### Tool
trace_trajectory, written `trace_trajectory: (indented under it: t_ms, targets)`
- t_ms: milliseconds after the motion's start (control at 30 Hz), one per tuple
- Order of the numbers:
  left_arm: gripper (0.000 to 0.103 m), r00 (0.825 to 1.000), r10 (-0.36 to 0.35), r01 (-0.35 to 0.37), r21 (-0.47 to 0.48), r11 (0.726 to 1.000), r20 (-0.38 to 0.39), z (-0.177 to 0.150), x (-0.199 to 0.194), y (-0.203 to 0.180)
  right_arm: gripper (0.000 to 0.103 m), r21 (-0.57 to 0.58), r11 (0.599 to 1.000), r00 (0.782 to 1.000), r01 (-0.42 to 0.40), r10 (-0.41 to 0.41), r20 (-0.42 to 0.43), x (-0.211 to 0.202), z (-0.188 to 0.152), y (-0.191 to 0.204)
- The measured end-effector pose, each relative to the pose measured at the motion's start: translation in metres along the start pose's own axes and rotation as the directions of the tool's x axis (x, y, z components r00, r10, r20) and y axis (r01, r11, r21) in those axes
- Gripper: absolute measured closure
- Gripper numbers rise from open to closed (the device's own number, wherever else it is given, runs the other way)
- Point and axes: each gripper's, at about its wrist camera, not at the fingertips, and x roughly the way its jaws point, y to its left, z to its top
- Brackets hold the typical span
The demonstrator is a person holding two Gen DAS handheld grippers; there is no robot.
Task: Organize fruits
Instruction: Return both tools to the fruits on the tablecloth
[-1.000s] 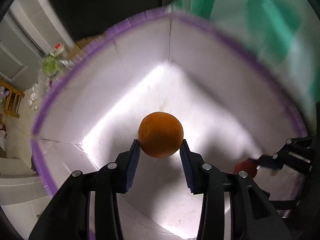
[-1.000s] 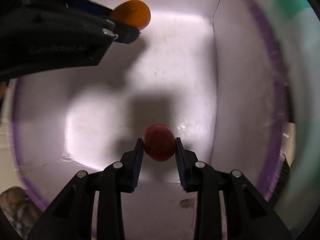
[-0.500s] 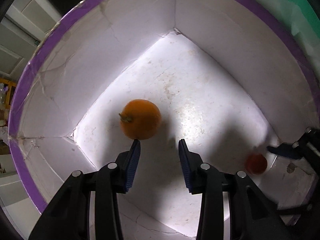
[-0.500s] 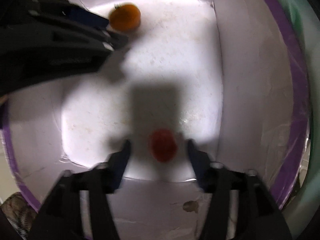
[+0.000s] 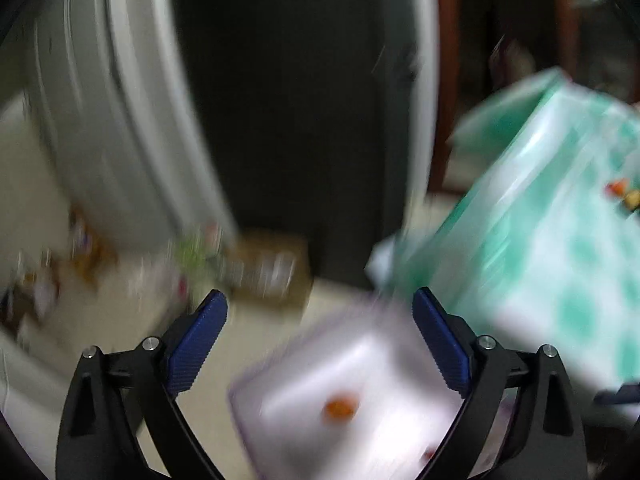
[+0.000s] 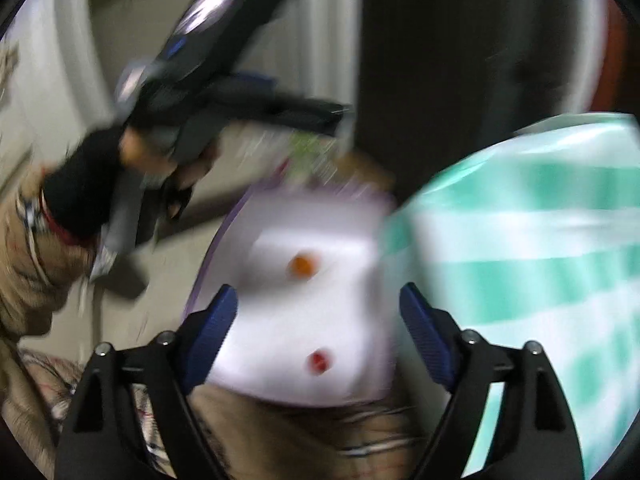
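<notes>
White box (image 6: 320, 320) with purple rim sits on the pale floor (image 5: 248, 320), just beside a table draped in a green-and-white checked cloth (image 6: 540, 260). On the box's bottom: one orange fruit (image 6: 303, 265) and one small red fruit (image 6: 319, 360), well apart. Small coloured items (image 5: 622, 194) on the cloth, too blurred to identify. Blurred clutter (image 5: 224, 260) on the floor beyond the box.

Orange fruit (image 6: 303, 265), purple-rimmed white box (image 6: 352, 320)
</notes>
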Motion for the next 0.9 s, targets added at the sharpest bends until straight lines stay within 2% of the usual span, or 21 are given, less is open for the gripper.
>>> trace_trajectory:
  t_ms: [33,67,100,133,167,233,267,300,367,433,533,600,667,700,733,800,833,867,900]
  targets:
    - [0.011,0.997,-0.043,0.041,0.023,0.999,0.069,0.017,-0.012,-0.020,0.013,0.050,0.997,0.997,0.061,-0.064,0.054,-0.022,-0.005,-0.019]
    - [0.011,0.981,-0.125,0.117,0.063,0.991,0.148,0.028,-0.028,-0.047,0.010,0.096,0.989,0.988,0.116,-0.124,0.088,-0.038,-0.009,-0.035]
    - [0.011,0.965,-0.190,0.175,0.096,0.980,0.182,0.032,-0.034,-0.066,0.008,0.170,0.968,0.972,0.182,-0.203,0.115,-0.059,-0.021,-0.061]
    - [0.011,0.949,-0.253,0.231,0.127,0.965,0.190,0.038,-0.041,-0.097,0.007,0.226,0.951,0.963,0.213,-0.244,0.118,-0.074,-0.034,-0.078]
    - [0.011,0.934,-0.314,0.290,0.152,0.945,0.170,0.041,-0.042,-0.122,0.007,0.286,0.928,0.955,0.237,-0.277,0.108,-0.084,-0.046,-0.096]
    - [0.011,0.881,-0.469,0.455,0.167,0.875,0.059,0.047,-0.029,-0.184,0.007,0.421,0.857,0.934,0.298,-0.353,0.058,-0.107,-0.081,-0.143]
    - [0.011,0.865,-0.501,0.491,0.160,0.856,0.026,0.047,-0.022,-0.204,0.007,0.484,0.804,0.915,0.345,-0.403,0.016,-0.117,-0.099,-0.170]
    - [0.011,0.852,-0.524,0.519,0.155,0.840,-0.012,0.050,-0.010,-0.237,0.007,0.519,0.768,0.902,0.374,-0.432,-0.011,-0.122,-0.116,-0.189]
    - [0.011,0.827,-0.557,0.562,0.151,0.813,-0.077,0.051,0.017,-0.290,0.007,0.613,0.652,0.858,0.447,-0.507,-0.086,-0.133,-0.156,-0.242]
    - [0.011,0.783,-0.601,0.620,0.123,0.775,-0.161,0.057,0.057,-0.351,0.007,0.692,0.530,0.817,0.490,-0.556,-0.153,-0.139,-0.195,-0.291]
    - [0.011,0.728,-0.650,0.677,0.078,0.732,-0.219,0.055,0.103,-0.419,0.010,0.766,0.405,0.791,0.499,-0.575,-0.211,-0.150,-0.231,-0.347]
    - [0.011,0.705,-0.668,0.694,0.036,0.719,-0.239,0.053,0.121,-0.454,0.014,0.787,0.352,0.780,0.507,-0.576,-0.245,-0.152,-0.247,-0.379]
    - [0.011,0.665,-0.712,0.728,-0.014,0.685,-0.224,0.059,0.128,-0.466,0.016,0.793,0.332,0.774,0.511,-0.580,-0.256,-0.150,-0.250,-0.401]
    - [0.011,0.655,-0.723,0.736,-0.033,0.676,-0.217,0.061,0.130,-0.470,0.016,0.793,0.326,0.770,0.515,-0.583,-0.260,-0.150,-0.248,-0.412]
    - [0.011,0.660,-0.714,0.729,-0.032,0.684,-0.233,0.062,0.135,-0.476,0.016,0.792,0.328,0.774,0.515,-0.575,-0.265,-0.142,-0.244,-0.430]
    - [0.011,0.646,-0.710,0.734,-0.029,0.679,-0.279,0.067,0.143,-0.486,0.023,0.793,0.331,0.786,0.511,-0.553,-0.276,-0.132,-0.241,-0.450]
    - [0.011,0.649,-0.704,0.729,-0.028,0.684,-0.287,0.068,0.147,-0.489,0.028,0.791,0.335,0.789,0.512,-0.548,-0.278,-0.126,-0.237,-0.463]
    - [0.011,0.660,-0.693,0.717,-0.034,0.697,-0.291,0.071,0.151,-0.492,0.030,0.787,0.340,0.789,0.514,-0.548,-0.278,-0.121,-0.229,-0.467]
    - [0.011,0.661,-0.691,0.713,-0.044,0.700,-0.293,0.071,0.153,-0.493,0.031,0.784,0.345,0.790,0.515,-0.547,-0.278,-0.116,-0.225,-0.473]
